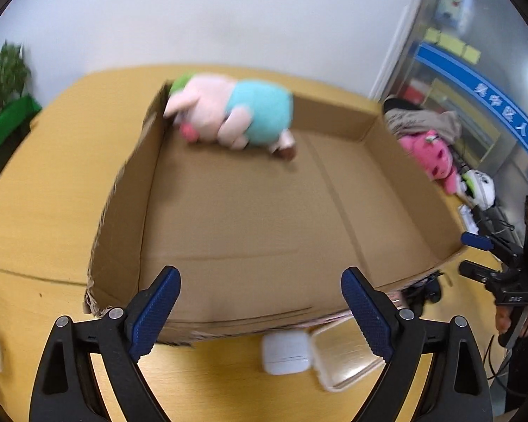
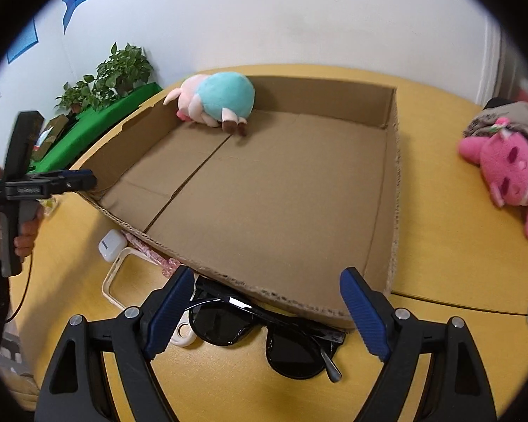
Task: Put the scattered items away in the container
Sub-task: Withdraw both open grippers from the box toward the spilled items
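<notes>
Cardboard box: my shallow open container (image 2: pixel 271 190) fills the middle of both wrist views on the yellow table (image 2: pixel 440 253); its long floor seam runs from lower left to upper centre in the right wrist view.
Plush pig: the pink toy in a teal shirt (image 2: pixel 218 102) lies on its side inside the box, against the far left corner; its long axis runs left to right, head toward the upper left, brown feet toward frame centre.
Sunglasses: the black pair (image 2: pixel 260 330) lies on the table outside the box, touching its near wall; long axis slants from left centre down to the lower right, one temple tip pointing to the lower right.
Earbud case: the white case (image 1: pixel 287 351) sits just outside the near wall, beside a cream phone bumper (image 2: pixel 123 281).
Pink plush: a second toy (image 2: pixel 510 172) lies on the table at the right edge, well apart from the box.
Left gripper: mine (image 1: pixel 260 313) has its blue pads spread wide over the near wall, nothing between them.
Right gripper: mine (image 2: pixel 264 313) is spread wide too, hanging above the sunglasses; whether the pads touch them I cannot tell.
</notes>
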The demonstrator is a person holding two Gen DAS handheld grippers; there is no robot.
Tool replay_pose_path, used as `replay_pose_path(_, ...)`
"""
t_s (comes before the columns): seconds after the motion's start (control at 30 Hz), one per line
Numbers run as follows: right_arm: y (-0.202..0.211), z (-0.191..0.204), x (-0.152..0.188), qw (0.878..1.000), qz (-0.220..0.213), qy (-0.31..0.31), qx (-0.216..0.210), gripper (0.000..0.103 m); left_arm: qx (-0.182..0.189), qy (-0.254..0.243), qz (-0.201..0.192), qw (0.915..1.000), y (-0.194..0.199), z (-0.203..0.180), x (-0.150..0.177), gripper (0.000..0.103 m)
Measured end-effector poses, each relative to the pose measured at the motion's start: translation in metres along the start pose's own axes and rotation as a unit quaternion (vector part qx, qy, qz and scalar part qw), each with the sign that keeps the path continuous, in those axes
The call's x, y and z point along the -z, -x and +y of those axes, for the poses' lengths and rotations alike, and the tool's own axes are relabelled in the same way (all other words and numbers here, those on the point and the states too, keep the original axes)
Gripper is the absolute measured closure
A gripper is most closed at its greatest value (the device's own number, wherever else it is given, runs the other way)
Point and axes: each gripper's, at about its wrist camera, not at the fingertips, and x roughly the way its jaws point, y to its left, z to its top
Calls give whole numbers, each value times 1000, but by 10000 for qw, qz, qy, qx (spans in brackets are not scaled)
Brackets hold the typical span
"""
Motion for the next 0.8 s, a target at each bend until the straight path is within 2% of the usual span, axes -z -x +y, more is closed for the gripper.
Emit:
replay_pose_path(0.2, 31, 20, -8, 9965, -599, -491, 302, 17, 36, -414, -612, 9973, 35, -41, 0, 0)
replay_pose_path(0.3, 35, 35, -10, 9934, -807, -518, 622, 17, -41, -528, -783, 9955, 40, -56, 3, 0)
replay_pose_path(0.53, 26, 59, -11, 9943, -669, -341, 754, 17, 36, -573, -861, 9946, 39, -78, 10, 0)
replay_pose_path(0.8, 23, 61, -4, 9947, -585, -451, 709, 17, 77, -562, -824, 9950, 39, -86, 21, 0)
